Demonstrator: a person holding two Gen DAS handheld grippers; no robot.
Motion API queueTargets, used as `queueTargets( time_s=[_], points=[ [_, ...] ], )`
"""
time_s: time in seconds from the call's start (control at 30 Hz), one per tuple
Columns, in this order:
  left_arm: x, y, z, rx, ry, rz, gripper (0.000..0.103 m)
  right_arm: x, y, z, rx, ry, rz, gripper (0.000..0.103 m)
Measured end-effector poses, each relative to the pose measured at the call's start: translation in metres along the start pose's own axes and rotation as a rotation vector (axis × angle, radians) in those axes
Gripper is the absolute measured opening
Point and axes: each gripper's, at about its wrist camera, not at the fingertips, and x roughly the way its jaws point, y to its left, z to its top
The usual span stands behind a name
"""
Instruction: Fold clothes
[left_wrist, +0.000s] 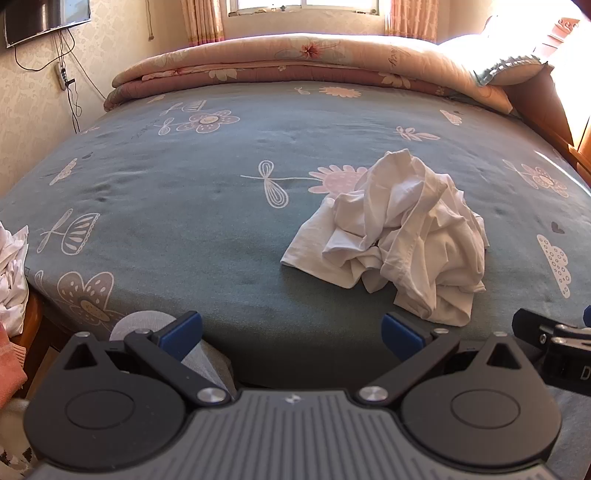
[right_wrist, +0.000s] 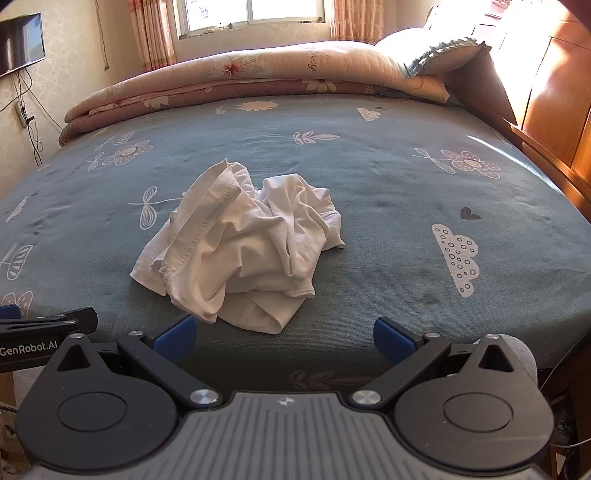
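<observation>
1. On the bed (left_wrist: 184, 221), left wrist view: crumpled white garment (left_wrist: 399, 236) lies right of centre on the blue-grey flower-print sheet, nothing between it and the left gripper (left_wrist: 291, 334).
2. Left fingers (left_wrist: 181, 334) spread wide, empty, hovering at the near bed edge.
3. Surroundings: folded floral quilt (left_wrist: 295, 62) and pillow (left_wrist: 517, 70) at the far end, wall TV (left_wrist: 40, 18) with dangling cables top left, more white cloth (left_wrist: 13, 273) at the left edge. Right-hand tool's tip shows at the right edge.
4. Right wrist view: garment sits just ahead and left of the right gripper (right_wrist: 284, 338), path clear.
5. Right fingers (right_wrist: 393, 338) wide, empty.
6. Readable text: "GenRobot.AI" on the left tool body (right_wrist: 29, 349); cursive script on the quilt is illegible.
</observation>
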Motion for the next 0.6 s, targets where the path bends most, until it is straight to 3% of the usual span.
queueTargets(
  time_s=[0.6],
  points=[
    [0.0052,-0.0009,0.0008,-0.001,0.006,-0.016,0.102,0.0003,0.0024,-0.0006,-0.02,-0.035,-0.001,0.103]
  ],
)
